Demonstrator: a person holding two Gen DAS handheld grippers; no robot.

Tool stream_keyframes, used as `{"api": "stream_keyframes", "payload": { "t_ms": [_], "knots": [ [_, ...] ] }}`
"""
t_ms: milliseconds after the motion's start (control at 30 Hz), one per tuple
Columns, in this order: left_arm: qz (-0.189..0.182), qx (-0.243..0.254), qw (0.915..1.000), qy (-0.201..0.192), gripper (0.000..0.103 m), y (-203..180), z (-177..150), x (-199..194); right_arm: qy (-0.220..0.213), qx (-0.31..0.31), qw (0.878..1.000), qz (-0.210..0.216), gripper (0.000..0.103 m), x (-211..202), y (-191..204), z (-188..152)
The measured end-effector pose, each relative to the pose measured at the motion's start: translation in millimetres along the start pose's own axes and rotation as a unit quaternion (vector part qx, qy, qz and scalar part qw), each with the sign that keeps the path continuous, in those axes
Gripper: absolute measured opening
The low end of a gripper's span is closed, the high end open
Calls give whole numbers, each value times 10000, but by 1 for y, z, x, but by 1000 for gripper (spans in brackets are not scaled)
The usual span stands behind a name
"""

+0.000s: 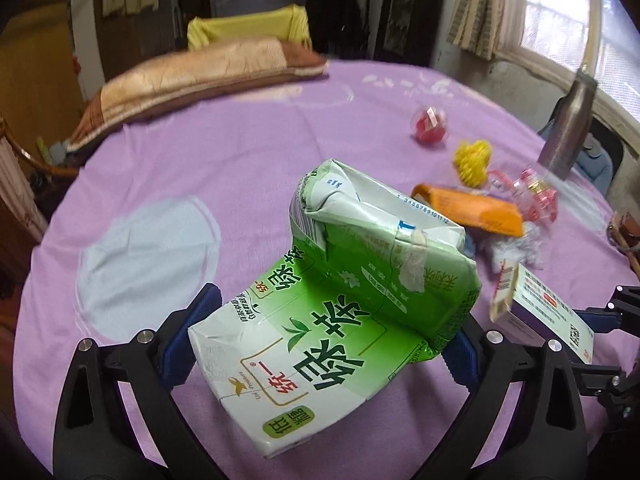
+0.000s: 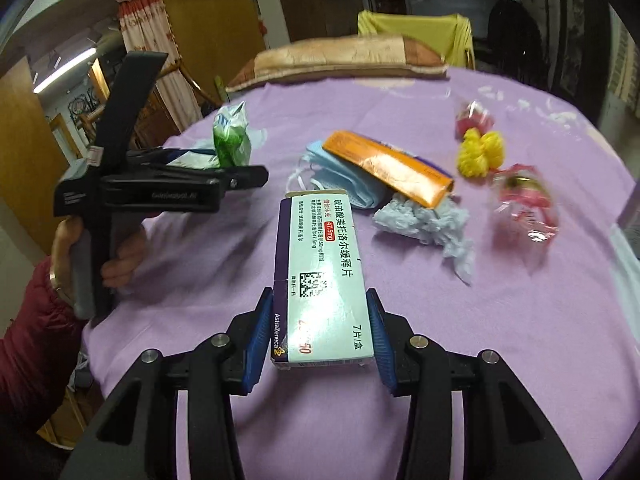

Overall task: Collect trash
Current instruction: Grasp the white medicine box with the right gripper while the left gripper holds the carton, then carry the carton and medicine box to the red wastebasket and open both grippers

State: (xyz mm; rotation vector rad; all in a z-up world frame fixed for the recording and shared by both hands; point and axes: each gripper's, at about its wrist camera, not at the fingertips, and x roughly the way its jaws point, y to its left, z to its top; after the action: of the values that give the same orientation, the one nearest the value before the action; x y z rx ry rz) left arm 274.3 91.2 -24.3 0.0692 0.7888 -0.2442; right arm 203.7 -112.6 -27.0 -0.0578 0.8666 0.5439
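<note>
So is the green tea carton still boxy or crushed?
Crushed: the green tea carton is bent, its top half folded over, held in the left gripper.

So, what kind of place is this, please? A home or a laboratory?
Most likely a home, probably a bedroom or living room. A purple cloth covers the surface, a folded quilt lies at its far edge, and a curtained window and wooden furniture stand around it.

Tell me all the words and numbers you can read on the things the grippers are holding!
"AstraZeneca", "47.5mg", "7片/盒" and "琥珀酸美托洛尔缓释片": on the medicine box in the right gripper.
"统一" and "绿茶", seen upside down: on the green tea carton in the left gripper.
"1 3 4 5 6 7 8 9 10 11 12": on the carton's top edge.
The carton's small print is too small to read.
</note>
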Motion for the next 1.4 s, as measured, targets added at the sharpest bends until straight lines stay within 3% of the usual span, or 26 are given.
{"api": "stream_keyframes", "payload": {
  "t_ms": [133, 500, 767, 1100, 1300, 1333, 1400],
  "knots": [
    [-190, -12, 9988, -445, 95, -6, 0, -25, -303, 116, 9994, -111, 45, -35, -3, -15],
    [-767, 202, 9951, -596, 95, -70, -13, -69, -946, 672, 9915, -587, 45, -122, -35, -62],
    [-1325, 662, 9857, -804, 95, -142, -17, -106, -1352, 1049, 9796, -1056, 45, -193, -53, -117],
    [-2161, 1333, 9637, -829, 95, -257, -31, -131, -1459, 1748, 9507, -2104, 45, -280, -84, -227],
    [-2588, 1731, 9480, -662, 95, -319, -41, -128, -1142, 2559, 9239, -2607, 46, -291, -130, -298],
    [-2656, 1802, 9451, -605, 95, -329, -44, -128, -1033, 2682, 9196, -2678, 48, -288, -138, -308],
    [-2778, 1947, 9395, -474, 95, -351, -49, -124, -671, 2868, 9111, -2883, 82, -270, -156, -329]
  ]
}}
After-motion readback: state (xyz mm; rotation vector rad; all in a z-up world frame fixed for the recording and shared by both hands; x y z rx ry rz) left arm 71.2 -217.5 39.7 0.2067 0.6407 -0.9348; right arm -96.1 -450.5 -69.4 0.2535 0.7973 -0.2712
